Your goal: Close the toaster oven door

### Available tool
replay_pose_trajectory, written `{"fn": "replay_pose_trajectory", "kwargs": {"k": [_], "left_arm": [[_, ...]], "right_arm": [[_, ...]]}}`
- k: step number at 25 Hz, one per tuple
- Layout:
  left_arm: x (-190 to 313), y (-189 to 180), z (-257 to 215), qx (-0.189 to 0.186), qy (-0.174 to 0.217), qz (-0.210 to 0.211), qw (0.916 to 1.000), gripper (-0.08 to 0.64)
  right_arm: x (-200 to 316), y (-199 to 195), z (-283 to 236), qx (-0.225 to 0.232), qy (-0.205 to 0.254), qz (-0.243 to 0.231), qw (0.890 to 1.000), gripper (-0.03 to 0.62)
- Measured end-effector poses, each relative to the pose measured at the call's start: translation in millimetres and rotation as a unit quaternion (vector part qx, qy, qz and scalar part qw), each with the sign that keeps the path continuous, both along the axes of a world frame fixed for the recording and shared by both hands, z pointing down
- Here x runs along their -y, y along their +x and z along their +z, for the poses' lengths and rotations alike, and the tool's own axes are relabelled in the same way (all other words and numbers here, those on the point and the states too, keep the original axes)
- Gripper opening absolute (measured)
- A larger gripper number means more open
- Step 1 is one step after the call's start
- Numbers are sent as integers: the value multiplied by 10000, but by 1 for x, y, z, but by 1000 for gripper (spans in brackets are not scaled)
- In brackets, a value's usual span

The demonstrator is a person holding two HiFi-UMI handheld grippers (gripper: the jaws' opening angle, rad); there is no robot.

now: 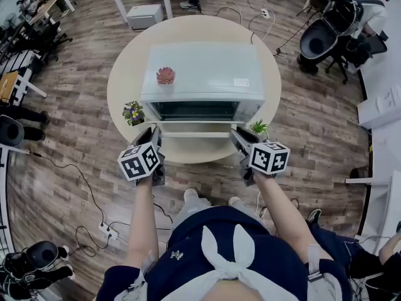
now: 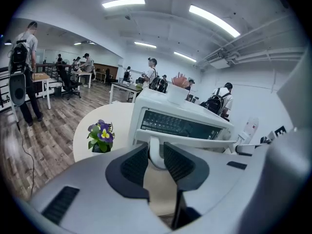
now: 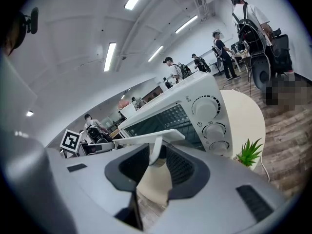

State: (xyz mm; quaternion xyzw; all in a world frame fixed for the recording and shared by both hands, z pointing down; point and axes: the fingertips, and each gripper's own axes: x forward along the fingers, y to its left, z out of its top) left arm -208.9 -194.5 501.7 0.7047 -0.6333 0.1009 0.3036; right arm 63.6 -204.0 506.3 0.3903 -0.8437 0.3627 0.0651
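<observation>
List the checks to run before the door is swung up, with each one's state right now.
1. Left gripper on the door handle: ok, jaws closed on its left post.
2. Right gripper on the handle: ok, closed on the right post.
3. Toaster oven door open, ready to lift: ok.
4. Oven mouth free of anything sticking out: ok.
5. Purple flowers and green plant clear of the door's swing: ok, both stand beside it.

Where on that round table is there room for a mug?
Bare: the table's left rim beyond the purple flowers, its far edge behind the oven, the oven top beside the pink plant. Crowded: the front, where left gripper and right gripper clamp the handle of the open door.
</observation>
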Motion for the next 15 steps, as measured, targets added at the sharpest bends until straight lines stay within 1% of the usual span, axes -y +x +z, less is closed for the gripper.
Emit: {"fn": "replay_pose_trajectory", "kwargs": {"k": [5,10,15], "left_arm": [[6,0,-4,-37,65,-55,10000,112],[14,-1,-7,-83,52,-59,9999,111],[21,-1,-9,-100,44,-28,9999,112]], "right_arm": [[6,0,-3,36,-52,-21,10000,115],[14,0,-6,79,-158,16,9998,115],[20,1,-7,141,-206,117,9996,114]]}}
